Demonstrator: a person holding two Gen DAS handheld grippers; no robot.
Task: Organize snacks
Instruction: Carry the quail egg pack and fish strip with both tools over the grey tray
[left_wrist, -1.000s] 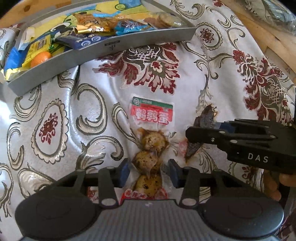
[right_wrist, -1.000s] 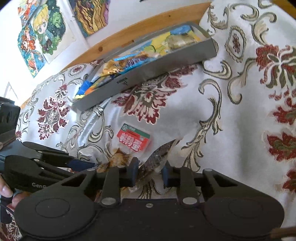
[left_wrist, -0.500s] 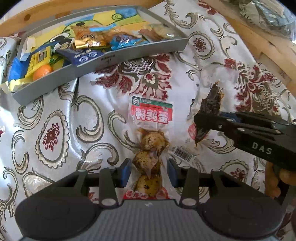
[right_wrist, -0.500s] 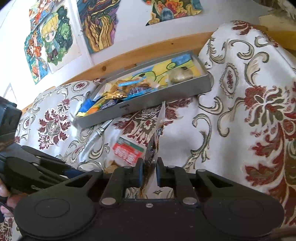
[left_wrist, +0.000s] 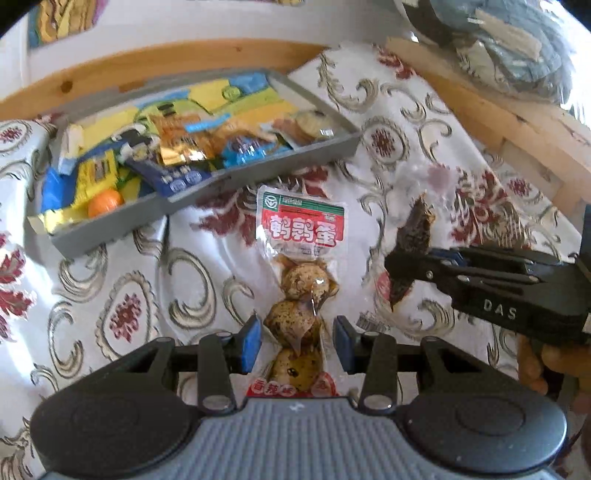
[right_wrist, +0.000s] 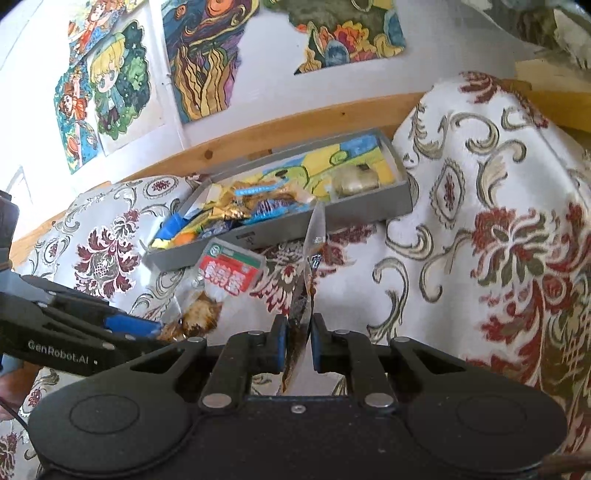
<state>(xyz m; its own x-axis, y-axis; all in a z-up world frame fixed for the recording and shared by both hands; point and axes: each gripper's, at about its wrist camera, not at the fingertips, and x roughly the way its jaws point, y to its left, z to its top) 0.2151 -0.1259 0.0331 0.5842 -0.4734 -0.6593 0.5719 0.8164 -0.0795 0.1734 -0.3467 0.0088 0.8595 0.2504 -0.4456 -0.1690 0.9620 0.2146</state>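
I have a packet in each gripper. My left gripper (left_wrist: 297, 341) has its blue pads on either side of the egg pack (left_wrist: 301, 273); the pads stand a little off the film in the left view, so I cannot tell whether they truly clamp it or only bracket it. The pack looks lifted, its red label end pointing toward the tray (left_wrist: 258, 173), which I judge is where it should go. My right gripper (right_wrist: 298, 345) is pinched on a thin clear packet (right_wrist: 308, 280) with something dark inside, held on edge and aimed at the same tray, probably so it can slide in at the emptier end by the pale wrapped snack (right_wrist: 356, 181). The tray sits on the patterned cloth (right_wrist: 480, 206) against a wooden rail, its left half full of wrappers and one orange ball (left_wrist: 105, 201).

Hard to read: the clear packet shows edge-on in the right view, so its contents are only a brown streak. The egg pack's lower end is hidden behind my left gripper body. Motion blur softens the tray's contents, and most wrappers there cannot be told apart
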